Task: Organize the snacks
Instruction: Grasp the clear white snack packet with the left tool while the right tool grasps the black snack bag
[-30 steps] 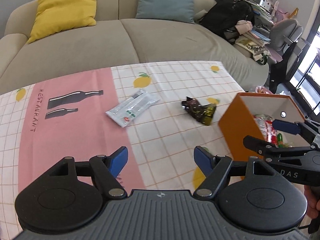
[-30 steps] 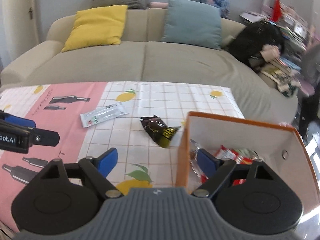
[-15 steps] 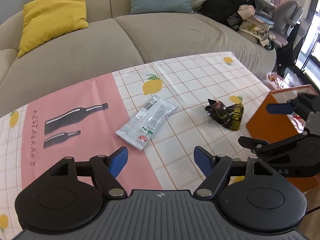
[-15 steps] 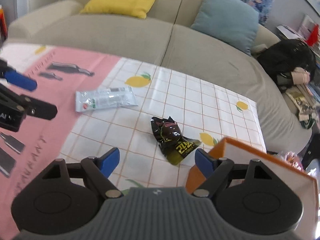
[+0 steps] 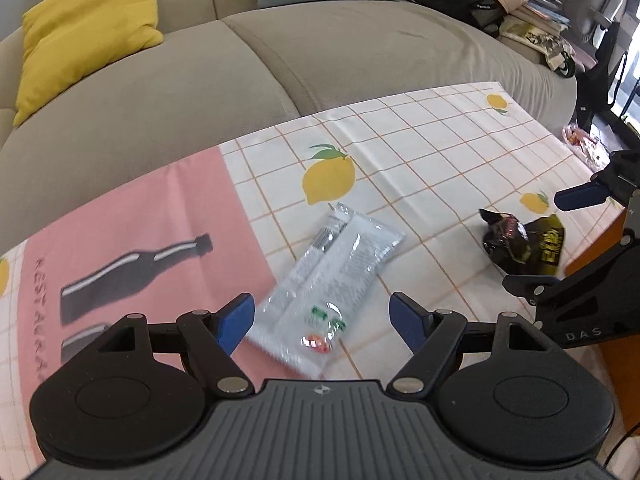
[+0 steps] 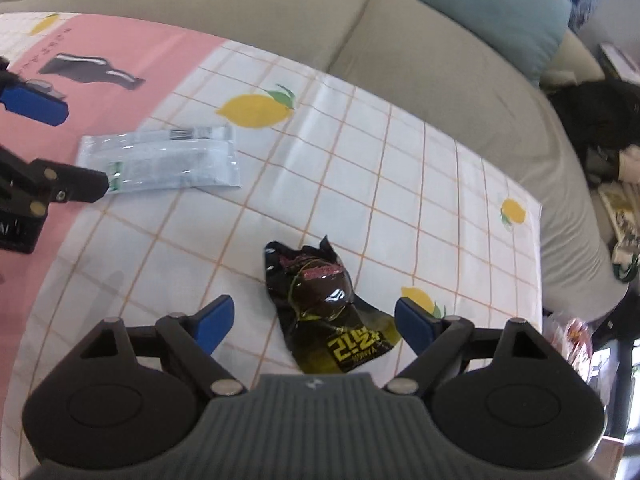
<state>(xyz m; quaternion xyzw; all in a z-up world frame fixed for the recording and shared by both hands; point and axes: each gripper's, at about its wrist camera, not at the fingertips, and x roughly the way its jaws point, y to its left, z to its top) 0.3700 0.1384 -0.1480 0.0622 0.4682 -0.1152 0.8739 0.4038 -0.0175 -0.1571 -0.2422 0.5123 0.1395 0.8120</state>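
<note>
Hovering low over the tablecloth point(image 5: 420, 168), the left gripper point(image 5: 322, 316) has its blue fingers point(image 5: 236, 320) spread wide, with the near end of the clear snack packet point(image 5: 336, 280) lying between them; whether either pad touches it cannot be told. The packet lies flat across the border of the pink panel and the white checked part, its long axis running toward 1 o'clock in the left wrist view, with a printed lemon point(image 5: 329, 178) just beyond its far end. At about 3 o'clock from the packet, well apart, sits the crumpled black snack bag point(image 5: 520, 244), and just past it an orange edge of the box point(image 5: 596, 248) shows behind the other tool. The right gripper point(image 6: 314, 326) is likewise spread open, straddling the black bag, whose yellow-lettered end points toward 5 o'clock in the right wrist view. A beige sofa point(image 6: 400, 40) runs behind the table.
</note>
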